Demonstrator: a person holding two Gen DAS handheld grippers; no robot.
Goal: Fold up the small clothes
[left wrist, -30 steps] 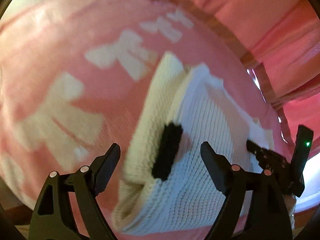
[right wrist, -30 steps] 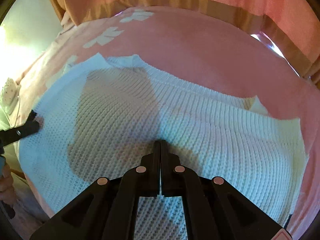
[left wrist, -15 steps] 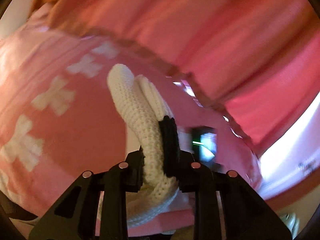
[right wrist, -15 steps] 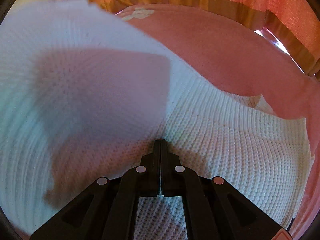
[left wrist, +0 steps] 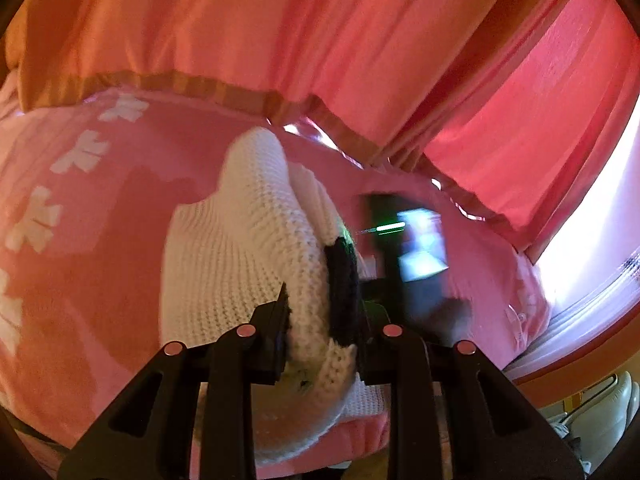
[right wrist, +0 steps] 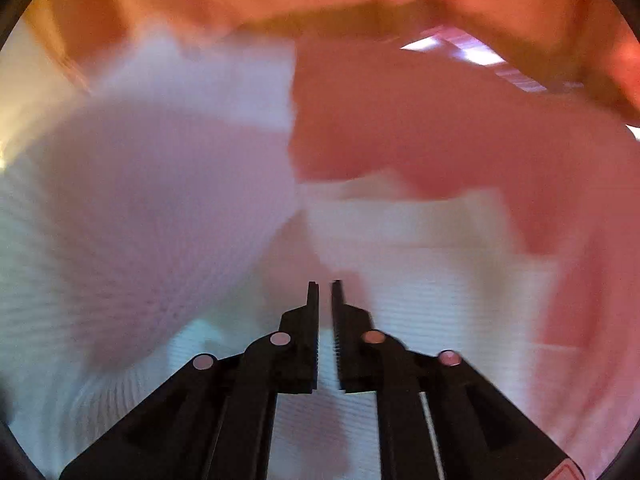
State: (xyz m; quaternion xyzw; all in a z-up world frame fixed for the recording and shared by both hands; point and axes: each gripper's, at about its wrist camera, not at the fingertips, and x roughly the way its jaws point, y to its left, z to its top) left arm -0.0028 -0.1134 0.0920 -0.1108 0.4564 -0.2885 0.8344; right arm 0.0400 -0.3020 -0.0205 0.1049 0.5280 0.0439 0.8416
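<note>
A small white knitted sweater [left wrist: 240,256] with a black patch [left wrist: 342,292] lies partly on a pink bedspread [left wrist: 92,272]. My left gripper [left wrist: 320,332] is shut on the sweater's edge and holds it lifted, the fabric bunched between its fingers. In the right wrist view the sweater [right wrist: 140,208] is blurred, its left part raised and folding over the flat part [right wrist: 432,280]. My right gripper [right wrist: 325,300] hovers over the flat part with a narrow gap between its jaws and nothing in it. The right gripper [left wrist: 408,240] also shows blurred in the left wrist view.
The pink bedspread has white flower prints [left wrist: 36,220]. Red-orange curtains [left wrist: 320,32] hang behind the bed. A bright window [left wrist: 600,220] is at the right. The bed's edge [left wrist: 560,364] runs at lower right.
My left gripper shut on the sweater's edge and lifted it up and over towards the right. My right gripper's jaws parted slightly and it is moving, blurred.
</note>
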